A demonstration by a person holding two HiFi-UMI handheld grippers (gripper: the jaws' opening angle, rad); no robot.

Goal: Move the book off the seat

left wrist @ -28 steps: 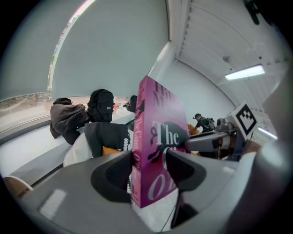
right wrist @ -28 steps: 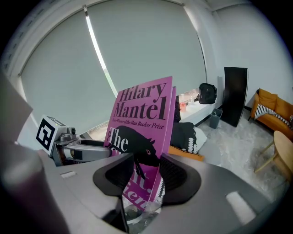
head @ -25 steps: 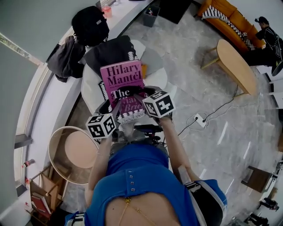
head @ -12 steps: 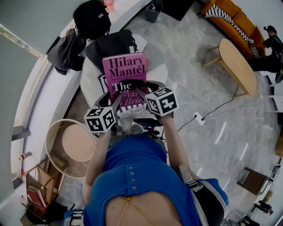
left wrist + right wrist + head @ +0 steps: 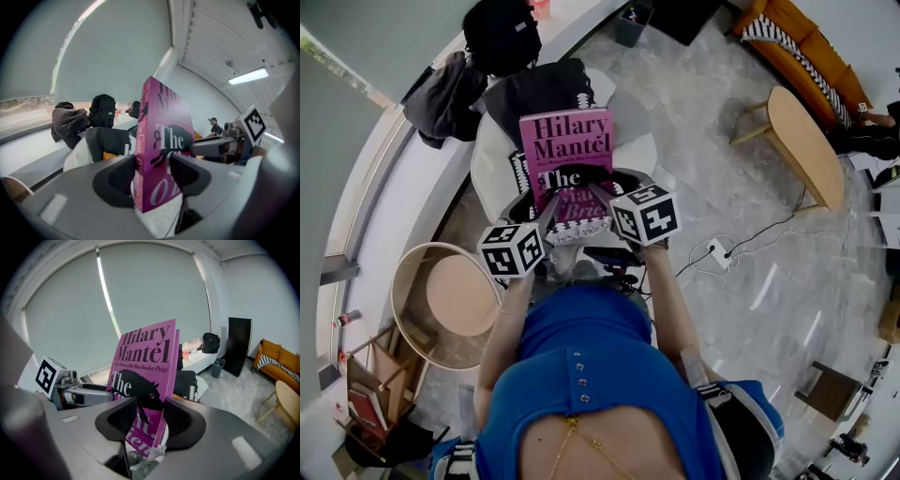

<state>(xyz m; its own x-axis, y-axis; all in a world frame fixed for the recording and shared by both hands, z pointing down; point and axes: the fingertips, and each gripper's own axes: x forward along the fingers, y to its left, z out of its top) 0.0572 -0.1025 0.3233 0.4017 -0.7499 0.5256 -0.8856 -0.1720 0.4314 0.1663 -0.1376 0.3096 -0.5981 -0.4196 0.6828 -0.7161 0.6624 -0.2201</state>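
A thick magenta book (image 5: 565, 150) with "Hilary Mantel" on its cover is held up, cover toward me, above a white seat (image 5: 487, 173) that has a black garment (image 5: 534, 101) over its back. My left gripper (image 5: 549, 212) is shut on the book's lower left edge. My right gripper (image 5: 598, 199) is shut on its lower right edge. In the left gripper view the book (image 5: 165, 140) stands between the pads of the left gripper (image 5: 152, 172), spine toward the camera. In the right gripper view the right gripper (image 5: 150, 420) clamps the book (image 5: 143, 364) by its page edge.
A round wooden stool (image 5: 455, 298) stands left of me. A black backpack (image 5: 501, 34) and a dark jacket (image 5: 441, 86) lie on the window ledge. A wooden coffee table (image 5: 802, 141), an orange sofa (image 5: 811, 56) and a power strip with cable (image 5: 720, 251) are to the right.
The book and both grippers have drifted slightly up and right in the head view. Both grips stay the same.
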